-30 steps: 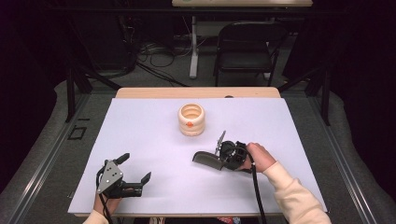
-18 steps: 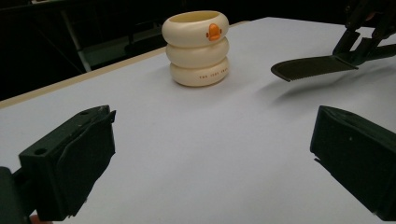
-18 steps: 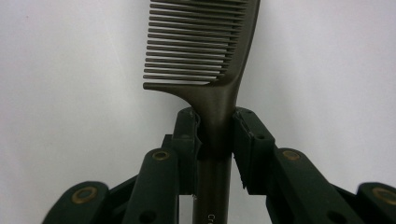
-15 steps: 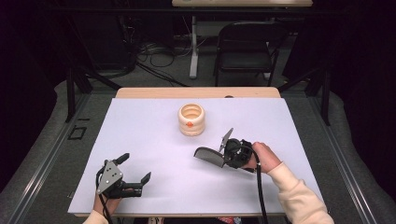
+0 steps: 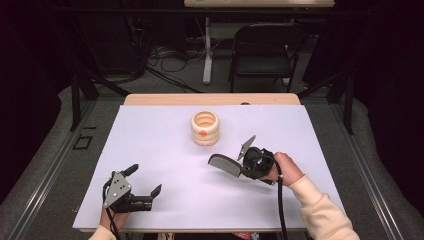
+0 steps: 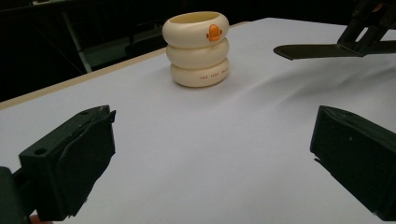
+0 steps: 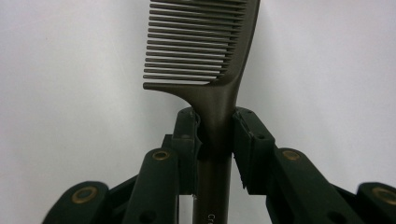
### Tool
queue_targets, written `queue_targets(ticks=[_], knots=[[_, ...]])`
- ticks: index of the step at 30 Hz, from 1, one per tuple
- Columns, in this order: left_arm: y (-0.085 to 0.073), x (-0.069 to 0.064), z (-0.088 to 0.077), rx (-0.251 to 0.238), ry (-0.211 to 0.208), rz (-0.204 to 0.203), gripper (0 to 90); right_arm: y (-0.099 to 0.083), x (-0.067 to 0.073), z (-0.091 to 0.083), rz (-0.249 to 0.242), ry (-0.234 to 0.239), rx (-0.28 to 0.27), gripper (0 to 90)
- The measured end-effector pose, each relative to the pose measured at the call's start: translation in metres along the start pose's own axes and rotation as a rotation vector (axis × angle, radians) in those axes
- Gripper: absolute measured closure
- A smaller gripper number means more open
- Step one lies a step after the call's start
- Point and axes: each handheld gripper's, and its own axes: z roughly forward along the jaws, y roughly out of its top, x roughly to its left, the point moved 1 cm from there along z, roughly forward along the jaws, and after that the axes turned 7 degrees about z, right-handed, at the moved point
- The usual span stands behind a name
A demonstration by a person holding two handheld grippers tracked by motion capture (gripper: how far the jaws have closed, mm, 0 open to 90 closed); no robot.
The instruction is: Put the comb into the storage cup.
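The right gripper [image 5: 248, 159] sits over the right half of the desk [image 5: 165, 145], held by a hand [image 5: 286, 167] in a cream sleeve [image 5: 320, 210]. Its fingers [image 7: 189, 140] are clenched on the handle of a dark comb [image 5: 225, 165], one pad on each side of the stem just below where the teeth begin. The comb sticks out to the left of the gripper, lifted clear of the white surface, with its toothed end toward the middle of the desk. In the right gripper view the comb [image 7: 205, 51] runs straight up from between the fingers, teeth pointing left.

The left gripper [image 5: 145, 187] rests low at the near left corner of the desk, a grey three-cornered plate [image 5: 116, 187] on top of it. Its fingers [image 6: 74, 158] are released and spread wide, with bare white desk between them.

A cream holder [image 5: 205, 128] shaped like three stacked rings stands upright near the middle of the desk toward the far side, with a small orange mark on its top ring. It is well apart from the left gripper, and the comb's tip lies near it but not touching. In the left gripper view the holder [image 6: 198, 51] stands far ahead, with the comb [image 6: 313, 50] hanging level in the air to its right.

Beyond the desk a dark folding chair [image 5: 265, 50] stands on the floor.
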Motion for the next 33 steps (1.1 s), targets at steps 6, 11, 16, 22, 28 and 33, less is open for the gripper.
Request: queue_targets(ticks=[6, 11, 16, 22, 28, 33], knots=[[0.000, 0.000, 0.000, -0.001, 0.001, 0.000, 0.0, -0.001, 0.001, -0.003, 0.000, 0.000, -0.023, 71.4], [0.000, 0.000, 0.000, -0.001, 0.000, 0.000, 0.0, -0.002, 0.001, -0.006, 0.008, -0.004, -0.043, 71.4], [0.000, 0.000, 0.000, 0.001, 0.000, 0.000, 0.0, -0.003, 0.000, -0.009, 0.013, -0.002, -0.051, 71.4], [0.000, 0.000, 0.000, -0.001, 0.000, 0.001, 0.0, -0.004, 0.001, -0.013, 0.020, -0.003, -0.079, 71.4], [0.000, 0.000, 0.000, 0.000, 0.001, -0.001, 0.0, -0.004, 0.000, -0.017, 0.034, 0.004, -0.101, 71.5], [0.000, 0.000, 0.000, -0.002, 0.000, 0.001, 0.0, -0.005, -0.001, -0.019, 0.039, 0.003, -0.126, 71.5]])
